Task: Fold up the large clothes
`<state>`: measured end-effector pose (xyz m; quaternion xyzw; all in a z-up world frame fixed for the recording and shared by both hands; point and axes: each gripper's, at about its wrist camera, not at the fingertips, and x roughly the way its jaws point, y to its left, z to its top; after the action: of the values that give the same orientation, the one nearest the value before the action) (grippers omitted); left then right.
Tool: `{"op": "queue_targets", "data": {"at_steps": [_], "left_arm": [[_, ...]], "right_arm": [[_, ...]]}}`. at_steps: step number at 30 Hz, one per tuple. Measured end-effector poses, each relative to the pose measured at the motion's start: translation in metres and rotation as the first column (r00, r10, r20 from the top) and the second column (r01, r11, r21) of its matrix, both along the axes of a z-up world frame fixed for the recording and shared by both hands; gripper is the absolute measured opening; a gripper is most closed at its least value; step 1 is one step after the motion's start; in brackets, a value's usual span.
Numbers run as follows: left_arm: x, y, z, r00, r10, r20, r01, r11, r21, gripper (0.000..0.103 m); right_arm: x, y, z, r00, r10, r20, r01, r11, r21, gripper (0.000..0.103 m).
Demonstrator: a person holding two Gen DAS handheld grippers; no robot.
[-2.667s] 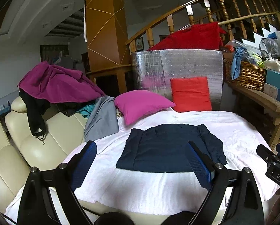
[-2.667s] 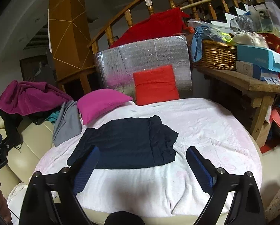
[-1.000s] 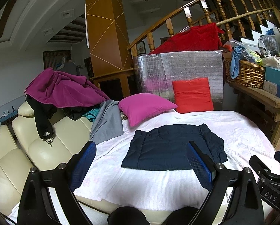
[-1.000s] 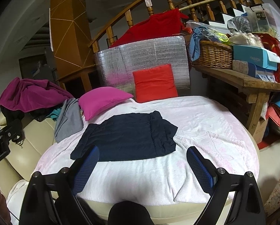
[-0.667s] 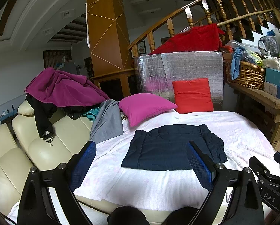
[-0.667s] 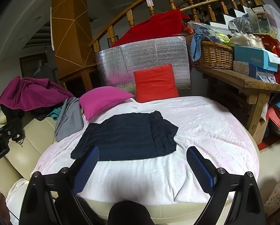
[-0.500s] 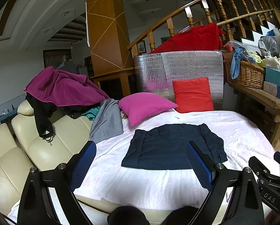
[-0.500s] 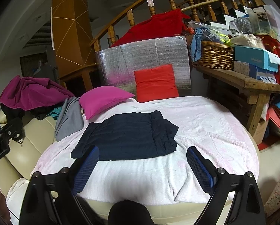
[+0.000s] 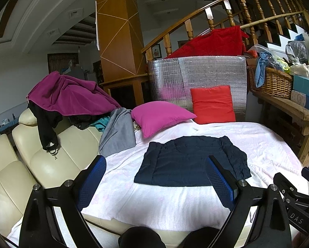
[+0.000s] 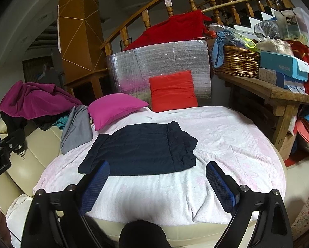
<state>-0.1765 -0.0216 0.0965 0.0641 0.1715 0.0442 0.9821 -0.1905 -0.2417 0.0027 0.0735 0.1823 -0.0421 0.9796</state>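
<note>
Fingers [image 9: 92,183] of both grippers, left [image 9: 155,183] and right [image 10: 157,183], stand apart and hold nothing, short of the bed's [image 10: 226,144] near edge. A navy garment [image 10: 142,150] lies mid-bed, already a flat rectangle, its right side bunched; I judge the folding mostly done.
</note>
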Motion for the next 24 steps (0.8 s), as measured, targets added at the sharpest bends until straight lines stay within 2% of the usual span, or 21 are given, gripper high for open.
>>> {"op": "queue_targets", "data": {"at_steps": [15, 24], "left_arm": [[0.001, 0.008, -0.001, 1.000, 0.013, 0.010, -0.013, 1.000, -0.022, 0.096], [-0.001, 0.016, 0.000, 1.000, 0.024, 0.019, -0.023, 0.998, -0.051, 0.096]], "right_arm": [[0.002, 0.014, 0.003, 1.000, 0.010, -0.006, -0.011, 0.999, -0.032, 0.096], [0.000, 0.019, 0.009, 1.000, 0.004, 0.019, -0.003, 0.999, -0.052, 0.096]]}}
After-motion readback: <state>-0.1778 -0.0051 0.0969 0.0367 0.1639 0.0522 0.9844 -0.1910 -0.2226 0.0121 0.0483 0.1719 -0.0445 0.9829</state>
